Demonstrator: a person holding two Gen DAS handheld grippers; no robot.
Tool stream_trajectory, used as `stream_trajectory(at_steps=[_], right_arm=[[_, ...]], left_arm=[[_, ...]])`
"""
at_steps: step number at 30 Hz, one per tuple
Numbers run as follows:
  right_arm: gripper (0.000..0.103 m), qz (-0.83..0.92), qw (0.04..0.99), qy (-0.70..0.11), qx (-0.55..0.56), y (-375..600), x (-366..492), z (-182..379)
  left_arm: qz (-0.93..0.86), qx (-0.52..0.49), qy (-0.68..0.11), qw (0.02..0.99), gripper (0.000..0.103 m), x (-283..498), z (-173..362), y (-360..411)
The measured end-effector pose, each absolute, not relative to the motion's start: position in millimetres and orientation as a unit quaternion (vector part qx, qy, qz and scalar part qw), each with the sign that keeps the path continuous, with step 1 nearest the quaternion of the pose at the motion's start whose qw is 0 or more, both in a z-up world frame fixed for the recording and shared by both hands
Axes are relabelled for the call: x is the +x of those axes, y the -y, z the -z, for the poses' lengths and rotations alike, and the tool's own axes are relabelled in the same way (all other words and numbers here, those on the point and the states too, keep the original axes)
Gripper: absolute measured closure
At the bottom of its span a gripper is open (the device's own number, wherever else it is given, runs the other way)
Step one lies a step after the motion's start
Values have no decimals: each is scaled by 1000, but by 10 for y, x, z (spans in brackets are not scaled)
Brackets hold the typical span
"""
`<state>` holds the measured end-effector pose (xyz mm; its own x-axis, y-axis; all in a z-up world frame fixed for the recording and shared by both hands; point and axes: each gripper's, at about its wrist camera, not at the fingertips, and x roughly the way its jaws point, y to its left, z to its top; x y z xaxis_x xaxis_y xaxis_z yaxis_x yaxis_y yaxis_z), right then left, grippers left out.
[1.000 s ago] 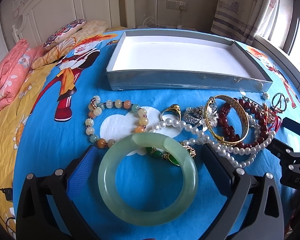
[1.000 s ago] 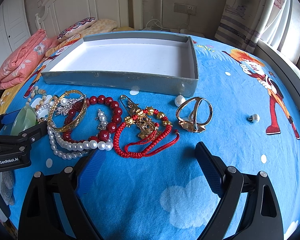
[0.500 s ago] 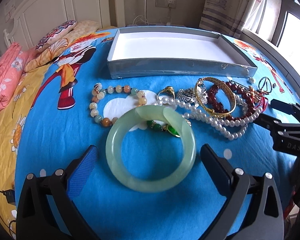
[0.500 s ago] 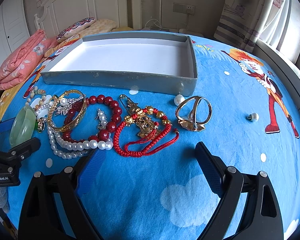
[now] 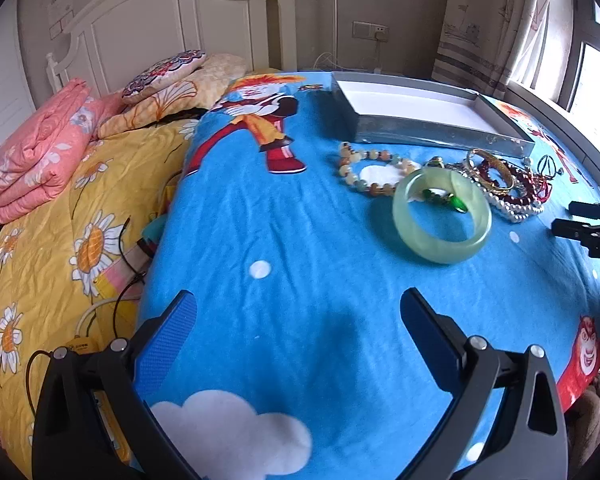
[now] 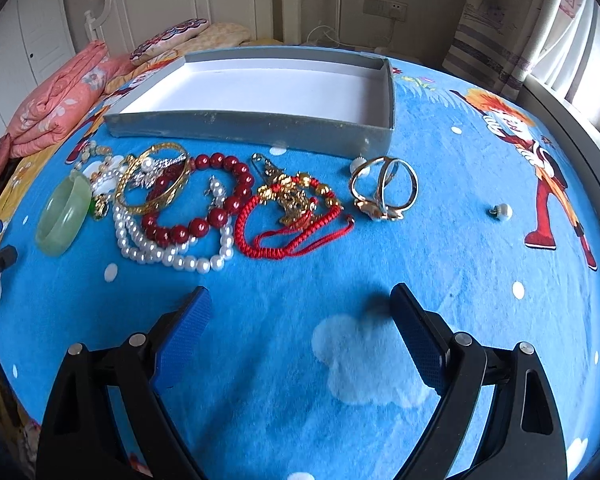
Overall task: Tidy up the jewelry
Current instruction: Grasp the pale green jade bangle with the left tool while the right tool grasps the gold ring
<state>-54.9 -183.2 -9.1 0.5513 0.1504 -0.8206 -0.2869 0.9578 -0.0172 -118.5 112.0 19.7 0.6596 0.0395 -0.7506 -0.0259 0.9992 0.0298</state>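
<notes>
Right wrist view: grey tray [image 6: 260,130] with bare white floor, both grippers' jaws apart, gripping nothing.

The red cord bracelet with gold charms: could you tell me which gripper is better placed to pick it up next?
Probably the right. The right gripper is open, with the red cord bracelet just ahead of its fingers. The left gripper, also open, faces bare bedspread; the jade bangle and the bead pile lie between it and that bracelet.

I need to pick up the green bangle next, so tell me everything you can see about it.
The green bangle is a thick, smooth, pale green ring that looks like translucent jade, unbroken. It lies flat on the blue bedspread, leftmost of the jewelry pile. Its far rim overlaps a small green pendant. Neither pair of tongs touches it.
</notes>
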Motion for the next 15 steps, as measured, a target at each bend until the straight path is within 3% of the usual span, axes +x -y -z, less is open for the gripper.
stream_trajectory(at_steps=[5,8,15], right_arm=[[17,-142,878,-453,-56,1960,-672,70],[17,-155,883,-441,-40,2021,-717,28],[17,-163,899,-407,-15,2194,-822,-94]], left_arm=[[-31,-1,-412,911,3,-1192,-218,-1323],[-27,15,-414,910,9,-1100,-257,-1268],[78,27,-412,907,9,-960,-325,-660]])
